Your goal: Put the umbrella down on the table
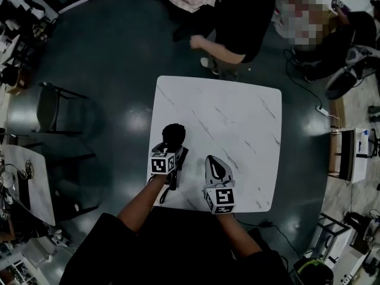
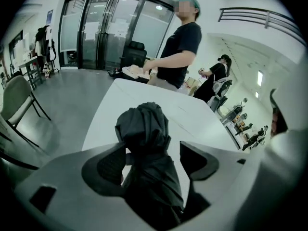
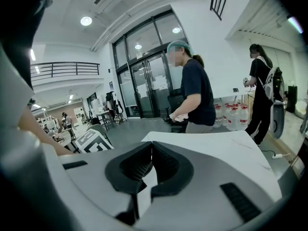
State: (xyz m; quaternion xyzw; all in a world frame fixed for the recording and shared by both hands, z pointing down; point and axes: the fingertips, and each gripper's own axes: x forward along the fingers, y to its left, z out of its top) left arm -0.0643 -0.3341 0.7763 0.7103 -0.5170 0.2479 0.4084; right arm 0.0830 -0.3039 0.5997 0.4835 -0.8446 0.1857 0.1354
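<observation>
Between the jaws of the left claw [image 2: 150,159] sits the folded black umbrella [image 2: 143,126], gripped at its middle. Its bunched end juts over the near left part of the white bench [image 1: 237,117]; contact is unclear. The right claw [image 3: 150,152], just beside, is closed on nothing. Lowering seems in hand; next, lay the umbrella flat and release it.
</observation>
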